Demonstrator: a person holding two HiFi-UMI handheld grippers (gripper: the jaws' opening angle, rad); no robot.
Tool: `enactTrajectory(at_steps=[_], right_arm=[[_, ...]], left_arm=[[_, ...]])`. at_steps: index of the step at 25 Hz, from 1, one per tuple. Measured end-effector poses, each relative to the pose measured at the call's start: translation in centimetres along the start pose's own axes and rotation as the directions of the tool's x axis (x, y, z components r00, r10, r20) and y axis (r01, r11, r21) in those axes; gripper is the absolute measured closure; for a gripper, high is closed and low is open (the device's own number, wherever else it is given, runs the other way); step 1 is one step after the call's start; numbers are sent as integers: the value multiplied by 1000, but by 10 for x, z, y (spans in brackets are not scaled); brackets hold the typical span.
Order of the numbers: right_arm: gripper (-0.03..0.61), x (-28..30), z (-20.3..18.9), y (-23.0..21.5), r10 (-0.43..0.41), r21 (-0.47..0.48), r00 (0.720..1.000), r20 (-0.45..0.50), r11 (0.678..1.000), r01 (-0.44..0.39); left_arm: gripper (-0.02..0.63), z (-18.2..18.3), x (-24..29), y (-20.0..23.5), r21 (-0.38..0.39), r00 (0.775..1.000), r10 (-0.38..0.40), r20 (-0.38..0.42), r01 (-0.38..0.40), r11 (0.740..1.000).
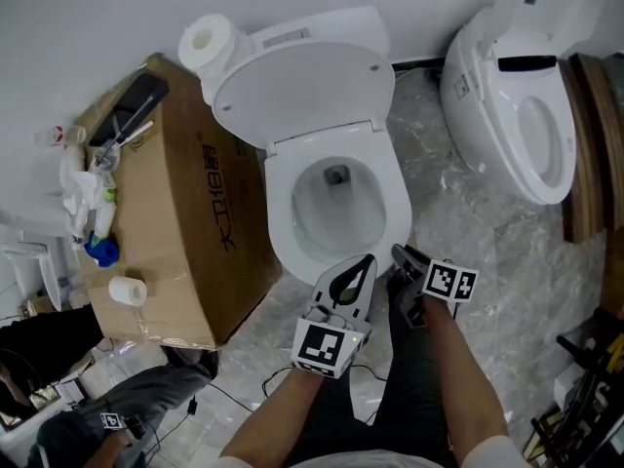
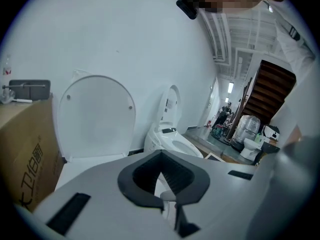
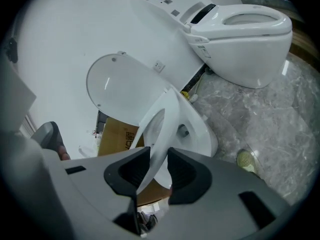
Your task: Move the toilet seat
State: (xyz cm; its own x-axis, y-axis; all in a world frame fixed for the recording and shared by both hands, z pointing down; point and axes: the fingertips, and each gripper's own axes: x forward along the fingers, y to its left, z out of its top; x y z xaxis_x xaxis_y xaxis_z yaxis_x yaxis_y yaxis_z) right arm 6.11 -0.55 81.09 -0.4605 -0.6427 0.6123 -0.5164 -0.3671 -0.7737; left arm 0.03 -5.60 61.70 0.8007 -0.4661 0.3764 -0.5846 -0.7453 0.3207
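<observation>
Gripping the toilet seat (image 3: 167, 119) by its front edge: right gripper (image 3: 159, 165) fingers (image 3: 189, 173) pinched on the thin rim, seat tilted up off the bowl (image 3: 200, 134), lid (image 3: 117, 91) upright behind. Left gripper (image 2: 161, 154) fingers closed together, empty, hovering alongside. Next, probably, swinging the seat about its rear hinge without letting the slick rim slip

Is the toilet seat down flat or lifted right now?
Partly lifted: the toilet seat angles up off the bowl, front edge clamped in the right tool; the lid stands open behind.
</observation>
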Motion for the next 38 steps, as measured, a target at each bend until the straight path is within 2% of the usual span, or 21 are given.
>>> enactTrajectory(at_steps=[8,15,21,26,29,33,36,38], right_arm=[[454,-24,52,74,100,8,995,-3,995,-100],[430,-33,105,139,210,22,977,-20,978,-210],[410,-30,153,182,274,41,962,-12,961,-273],[397,-22,187,210,337,58,941,-17,940,-335],[391,-16,206,224,371,22,928,-31,929,-370],[388,-6,229,237,401,-95,914,-60,909,-405],[392,4,241,240,377,-204,921,-98,898,-389],[421,12,249,239,340,-269,934,-112,894,-358]], left_arm=[[607,89,-16,-16,40,998,22,67,-25,999],[607,157,-16,-22,76,990,60,126,-70,995],[607,204,-4,-20,106,982,97,161,-115,988],[607,223,8,-8,82,975,153,164,-168,982],[607,234,13,1,87,967,182,181,-200,976],[607,237,20,14,64,959,229,167,-243,968],[607,241,22,24,36,950,265,166,-274,961],[607,244,23,31,23,944,283,167,-291,956]])
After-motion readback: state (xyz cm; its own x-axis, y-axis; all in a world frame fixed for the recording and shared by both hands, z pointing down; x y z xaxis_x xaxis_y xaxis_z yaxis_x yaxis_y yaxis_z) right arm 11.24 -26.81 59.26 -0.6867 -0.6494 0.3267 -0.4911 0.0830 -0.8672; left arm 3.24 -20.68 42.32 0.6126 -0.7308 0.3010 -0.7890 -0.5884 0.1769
